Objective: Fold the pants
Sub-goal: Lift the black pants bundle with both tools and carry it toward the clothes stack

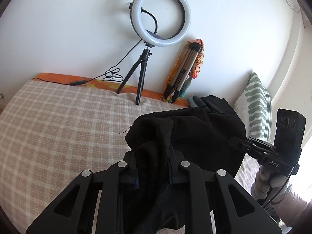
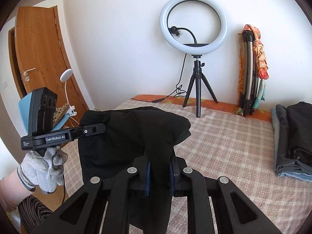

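Note:
Black pants [image 1: 195, 132] hang in a bunch above the checked bed cover [image 1: 58, 126], stretched between both grippers. In the left wrist view my left gripper [image 1: 153, 156] is shut on a thick fold of the black cloth, which drapes down between its fingers. My right gripper [image 1: 233, 142] grips the other end at the right, held by a gloved hand [image 1: 263, 181]. In the right wrist view my right gripper [image 2: 159, 161] is shut on the pants [image 2: 126, 128], blue pads pressed on the cloth. The left gripper [image 2: 103, 126] bites the cloth at the left.
A ring light on a small tripod [image 2: 193, 21] stands at the bed's far edge, its cable trailing left. A folded tripod wrapped in patterned cloth [image 2: 251, 68] leans on the wall. Folded garments [image 2: 292, 136] are stacked at the right. A striped pillow [image 1: 257, 107] and a wooden door [image 2: 39, 48] flank the bed.

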`<state>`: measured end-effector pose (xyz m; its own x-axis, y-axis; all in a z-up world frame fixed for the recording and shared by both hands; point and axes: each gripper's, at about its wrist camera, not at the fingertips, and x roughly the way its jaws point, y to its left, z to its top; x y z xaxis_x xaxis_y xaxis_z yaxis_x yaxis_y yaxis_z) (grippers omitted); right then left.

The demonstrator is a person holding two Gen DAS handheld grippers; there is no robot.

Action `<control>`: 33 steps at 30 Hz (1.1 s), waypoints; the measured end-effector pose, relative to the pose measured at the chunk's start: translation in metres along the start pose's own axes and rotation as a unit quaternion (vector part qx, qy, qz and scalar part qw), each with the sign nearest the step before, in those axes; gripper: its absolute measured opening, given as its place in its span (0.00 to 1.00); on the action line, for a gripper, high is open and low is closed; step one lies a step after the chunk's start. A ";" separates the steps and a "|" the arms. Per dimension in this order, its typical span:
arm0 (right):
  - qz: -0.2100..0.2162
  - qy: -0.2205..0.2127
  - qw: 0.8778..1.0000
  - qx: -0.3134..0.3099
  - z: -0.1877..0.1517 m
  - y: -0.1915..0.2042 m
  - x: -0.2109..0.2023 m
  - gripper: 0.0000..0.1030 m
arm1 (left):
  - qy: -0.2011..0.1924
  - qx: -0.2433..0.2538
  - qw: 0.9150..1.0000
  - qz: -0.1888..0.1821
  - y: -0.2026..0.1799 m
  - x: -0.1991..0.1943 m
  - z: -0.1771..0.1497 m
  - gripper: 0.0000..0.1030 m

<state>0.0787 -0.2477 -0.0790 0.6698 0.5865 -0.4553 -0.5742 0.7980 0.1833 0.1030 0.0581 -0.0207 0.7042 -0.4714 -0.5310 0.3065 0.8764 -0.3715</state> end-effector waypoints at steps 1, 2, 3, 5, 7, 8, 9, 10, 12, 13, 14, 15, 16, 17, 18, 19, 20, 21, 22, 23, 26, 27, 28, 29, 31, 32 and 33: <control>-0.005 -0.004 1.000 -0.001 0.001 -0.002 -0.007 0.13 | -0.003 0.007 1.000 -0.002 -0.008 0.001 0.001 0.17; -0.010 -0.008 1.000 0.000 0.002 -0.005 -0.014 0.13 | -0.005 0.013 1.000 -0.005 -0.015 0.002 0.001 0.17; -0.015 -0.012 1.000 0.001 0.003 -0.008 -0.021 0.13 | -0.007 0.018 1.000 -0.008 -0.022 0.003 0.002 0.17; -0.025 -0.019 0.999 0.004 0.004 -0.016 -0.036 0.13 | -0.011 0.026 0.999 -0.016 -0.035 0.006 0.004 0.17; -0.035 -0.025 0.999 0.008 0.005 -0.024 -0.049 0.13 | -0.014 0.031 0.999 -0.028 -0.049 0.009 0.006 0.17; -0.040 -0.028 0.999 0.009 0.004 -0.027 -0.056 0.13 | -0.016 0.035 0.999 -0.033 -0.056 0.011 0.007 0.17; -0.046 -0.030 0.998 0.011 0.004 -0.031 -0.062 0.13 | -0.018 0.040 0.998 -0.038 -0.063 0.013 0.008 0.17; -0.051 -0.033 0.998 0.014 0.004 -0.035 -0.068 0.13 | -0.019 0.045 0.998 -0.042 -0.071 0.015 0.009 0.17; -0.059 -0.038 0.997 0.019 0.003 -0.043 -0.079 0.13 | -0.022 0.051 0.997 -0.053 -0.085 0.019 0.012 0.16; -0.064 -0.040 0.997 0.021 0.002 -0.048 -0.085 0.13 | -0.023 0.054 0.997 -0.058 -0.092 0.022 0.013 0.16; -0.068 -0.041 0.997 0.023 0.000 -0.052 -0.091 0.13 | -0.024 0.056 0.996 -0.064 -0.099 0.025 0.015 0.16; -0.073 -0.043 0.996 0.026 -0.001 -0.056 -0.096 0.13 | -0.023 0.058 0.996 -0.069 -0.105 0.028 0.016 0.16; -0.077 -0.044 0.996 0.029 -0.003 -0.061 -0.101 0.13 | -0.024 0.061 0.995 -0.073 -0.112 0.031 0.017 0.16; -0.083 -0.046 0.995 0.034 -0.004 -0.066 -0.107 0.13 | -0.024 0.064 0.995 -0.077 -0.119 0.035 0.017 0.16; -0.087 -0.049 0.994 0.038 -0.006 -0.071 -0.113 0.13 | -0.024 0.067 0.994 -0.081 -0.125 0.039 0.018 0.16; -0.091 -0.051 0.994 0.044 -0.007 -0.076 -0.118 0.13 | -0.023 0.070 0.994 -0.086 -0.132 0.043 0.018 0.16; -0.095 -0.054 0.993 0.048 -0.008 -0.082 -0.123 0.13 | -0.022 0.073 0.993 -0.091 -0.139 0.047 0.018 0.16; -0.099 -0.056 0.992 0.052 -0.009 -0.088 -0.129 0.13 | -0.021 0.076 0.992 -0.095 -0.146 0.051 0.019 0.16; -0.103 -0.058 0.991 0.055 -0.009 -0.093 -0.135 0.13 | -0.020 0.079 0.992 -0.099 -0.153 0.055 0.018 0.16; -0.108 -0.060 0.991 0.059 -0.009 -0.099 -0.140 0.13 | -0.019 0.081 0.991 -0.104 -0.160 0.060 0.019 0.16; -0.118 -0.066 0.988 0.069 -0.007 -0.117 -0.157 0.13 | -0.018 0.087 0.989 -0.116 -0.179 0.073 0.021 0.16; -0.123 -0.068 0.988 0.070 -0.006 -0.123 -0.162 0.13 | -0.018 0.090 0.989 -0.119 -0.185 0.077 0.023 0.16; -0.128 -0.070 0.987 0.071 -0.004 -0.128 -0.167 0.13 | -0.018 0.093 0.988 -0.121 -0.192 0.082 0.025 0.16; -0.132 -0.072 0.986 0.072 -0.003 -0.134 -0.172 0.13 | -0.018 0.095 0.987 -0.125 -0.198 0.086 0.027 0.16; -0.141 -0.076 0.984 0.075 0.001 -0.145 -0.181 0.13 | -0.017 0.098 0.986 -0.131 -0.209 0.096 0.031 0.16; -0.145 -0.079 0.983 0.077 0.003 -0.151 -0.185 0.13 | -0.017 0.100 0.986 -0.134 -0.215 0.100 0.033 0.16; -0.149 -0.081 0.982 0.078 0.004 -0.156 -0.189 0.13 | -0.017 0.102 0.985 -0.137 -0.220 0.104 0.036 0.16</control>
<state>0.0442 -0.4825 -0.0182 0.8705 0.3281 -0.3668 -0.2707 0.9417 0.1998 0.1320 -0.1803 0.0328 0.5975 -0.6920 -0.4051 0.6081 0.7203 -0.3336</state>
